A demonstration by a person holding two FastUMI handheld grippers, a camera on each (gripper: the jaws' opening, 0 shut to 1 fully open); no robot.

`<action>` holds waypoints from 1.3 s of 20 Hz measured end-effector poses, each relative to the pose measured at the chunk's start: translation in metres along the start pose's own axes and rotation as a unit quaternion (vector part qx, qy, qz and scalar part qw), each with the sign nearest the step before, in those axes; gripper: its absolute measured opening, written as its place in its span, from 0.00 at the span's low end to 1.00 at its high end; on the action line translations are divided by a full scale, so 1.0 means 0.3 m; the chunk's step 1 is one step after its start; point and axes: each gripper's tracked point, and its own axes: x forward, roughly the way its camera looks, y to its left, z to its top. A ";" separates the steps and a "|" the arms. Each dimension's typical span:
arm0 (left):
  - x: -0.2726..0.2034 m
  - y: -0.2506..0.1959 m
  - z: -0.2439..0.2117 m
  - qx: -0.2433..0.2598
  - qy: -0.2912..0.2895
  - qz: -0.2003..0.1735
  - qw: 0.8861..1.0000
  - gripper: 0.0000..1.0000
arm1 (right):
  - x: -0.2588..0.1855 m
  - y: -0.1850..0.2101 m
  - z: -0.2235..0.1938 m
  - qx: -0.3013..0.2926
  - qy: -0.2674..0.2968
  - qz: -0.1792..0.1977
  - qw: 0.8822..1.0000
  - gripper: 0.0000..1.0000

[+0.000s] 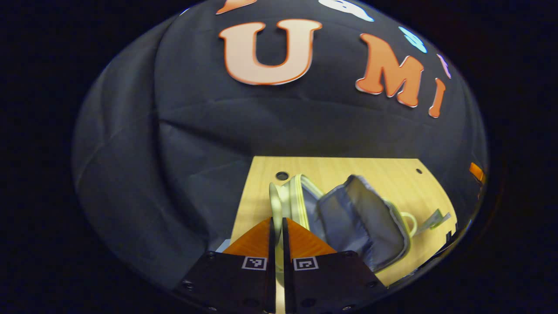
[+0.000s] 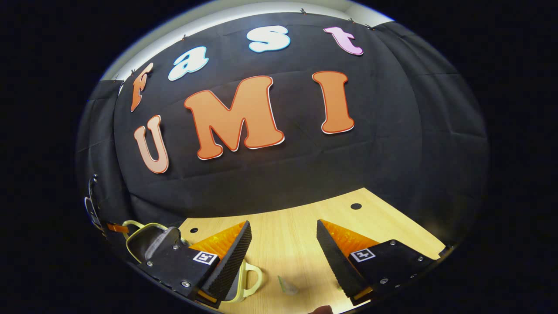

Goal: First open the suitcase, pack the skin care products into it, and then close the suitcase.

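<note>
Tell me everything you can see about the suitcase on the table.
The suitcase is small and pale yellow-green, with a grey fabric lining and a loop handle at one side. It lies on the wooden table, its lid partly raised so the lining shows. The left gripper, fingers almost together, sits at its near rim; whether they pinch it is unclear.

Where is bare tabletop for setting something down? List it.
Bare wood lies between the right gripper's open fingers, back to the black cloth wall. In the left gripper view, wood behind the open suitcase is free. Around the suitcase handle it's crowded.
</note>
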 end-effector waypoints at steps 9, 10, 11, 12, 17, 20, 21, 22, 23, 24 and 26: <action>-0.016 -0.108 -0.105 -0.146 0.096 -0.026 0.984 0.06 | 0.010 0.077 -0.049 -0.043 0.030 -0.016 0.998 0.95; -0.013 -0.112 -0.079 -0.146 0.099 -0.026 0.984 0.06 | 0.009 0.084 -0.058 -0.046 0.033 -0.017 0.998 0.95; -0.014 -0.122 -0.041 -0.143 0.099 -0.027 0.984 0.06 | 0.009 0.094 -0.067 -0.045 0.037 -0.016 0.998 0.95; -0.024 -0.084 -0.053 -0.140 0.100 -0.027 0.985 0.06 | 0.004 0.099 -0.075 -0.043 0.040 -0.016 0.998 0.95; -0.005 -0.010 -0.061 -0.079 0.106 0.027 0.991 0.39 | -0.006 0.067 -0.076 -0.045 0.034 -0.028 0.998 0.95; -0.088 0.025 0.039 -0.044 0.068 0.084 0.993 0.97 | -0.012 0.019 -0.071 -0.041 0.029 -0.040 0.998 0.95; -0.116 0.017 0.093 -0.031 0.046 0.095 0.994 0.98 | -0.013 0.005 -0.069 -0.039 0.028 -0.042 0.998 0.95; -0.143 -0.005 0.146 -0.020 0.025 0.101 0.994 0.97 | -0.015 -0.009 -0.068 -0.039 0.026 -0.044 0.998 0.95; -0.174 -0.038 0.204 -0.008 0.006 0.107 0.994 0.97 | -0.013 -0.026 -0.068 -0.042 0.024 -0.046 0.998 0.95; -0.215 -0.071 0.258 0.002 -0.014 0.111 0.994 0.98 | -0.014 -0.042 -0.067 -0.046 0.024 -0.047 0.998 0.95; -0.304 -0.169 0.380 0.014 -0.050 0.107 0.993 0.97 | -0.015 -0.072 -0.065 -0.056 0.021 -0.046 0.997 0.95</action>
